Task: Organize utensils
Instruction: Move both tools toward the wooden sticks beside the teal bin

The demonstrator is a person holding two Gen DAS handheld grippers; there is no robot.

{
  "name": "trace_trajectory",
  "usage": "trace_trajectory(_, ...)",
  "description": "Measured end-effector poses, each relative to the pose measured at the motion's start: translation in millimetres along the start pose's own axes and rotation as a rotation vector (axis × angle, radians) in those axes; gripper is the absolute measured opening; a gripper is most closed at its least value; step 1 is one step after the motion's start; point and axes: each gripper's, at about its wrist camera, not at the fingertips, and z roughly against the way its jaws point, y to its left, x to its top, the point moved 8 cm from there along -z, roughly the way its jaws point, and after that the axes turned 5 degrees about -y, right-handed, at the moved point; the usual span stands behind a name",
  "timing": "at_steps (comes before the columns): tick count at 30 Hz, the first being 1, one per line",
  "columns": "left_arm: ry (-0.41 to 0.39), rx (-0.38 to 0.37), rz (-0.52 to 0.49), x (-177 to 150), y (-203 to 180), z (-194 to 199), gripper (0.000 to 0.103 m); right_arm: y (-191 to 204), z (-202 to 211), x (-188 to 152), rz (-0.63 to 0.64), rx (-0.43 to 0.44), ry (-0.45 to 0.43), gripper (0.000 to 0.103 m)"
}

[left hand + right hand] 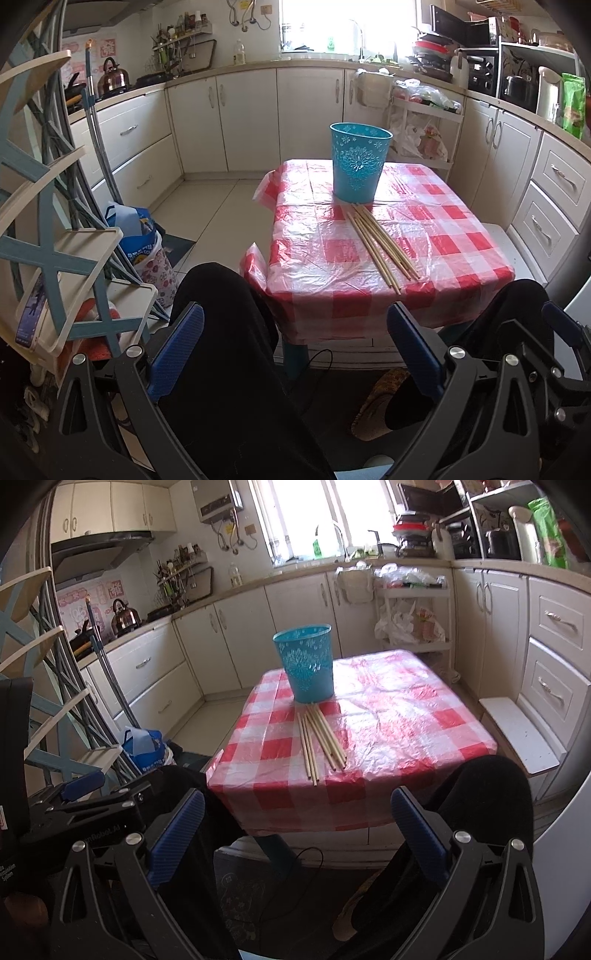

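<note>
Ahead, chopsticks [380, 245] lie at twelve o'clock, long axis toward the blue bucket [357, 162]; left gripper [295, 354] and right gripper [297, 840] both spread, neither clearly nearer

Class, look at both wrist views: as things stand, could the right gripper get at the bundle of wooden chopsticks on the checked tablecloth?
Probably yes. The right gripper is open and empty, and the wooden chopsticks lie uncovered near the table's front edge. The blue plastic bin stands behind them.

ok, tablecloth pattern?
Red-and-white check tablecloth, glossy plastic; clearest in left wrist view.
</note>
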Motion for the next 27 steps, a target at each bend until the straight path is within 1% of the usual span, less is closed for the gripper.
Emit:
trace_trajectory(2,0.007,-0.001,0.006,1,1,-7,0.095,0,-8,-1,-0.001,0.006,0.013,0.098)
trace_trajectory(9,0.027,-0.018,0.012,7,-3,-34,0.095,-9,-26,5,0.005,0.003,0.003,0.098)
trace_trajectory(12,0.043,-0.020,0.025,9,-4,-50,0.095,-19,-43,13,0.009,-0.014,-0.007,0.098)
trace_trajectory(14,0.068,-0.031,0.039,12,-6,-63,0.095,-25,-54,20,0.003,-0.030,-0.006,0.098)
trace_trajectory(18,0.064,-0.023,0.037,22,-9,-77,0.095,-34,-76,36,0.013,-0.052,-0.019,0.098)
trace_trajectory(22,0.074,-0.014,0.043,33,-12,-96,0.095,-39,-99,46,0.036,-0.054,-0.006,0.097)
trace_trajectory(27,0.093,-0.011,0.052,41,-12,-118,0.095,-42,-126,56,0.050,-0.037,0.017,0.097)
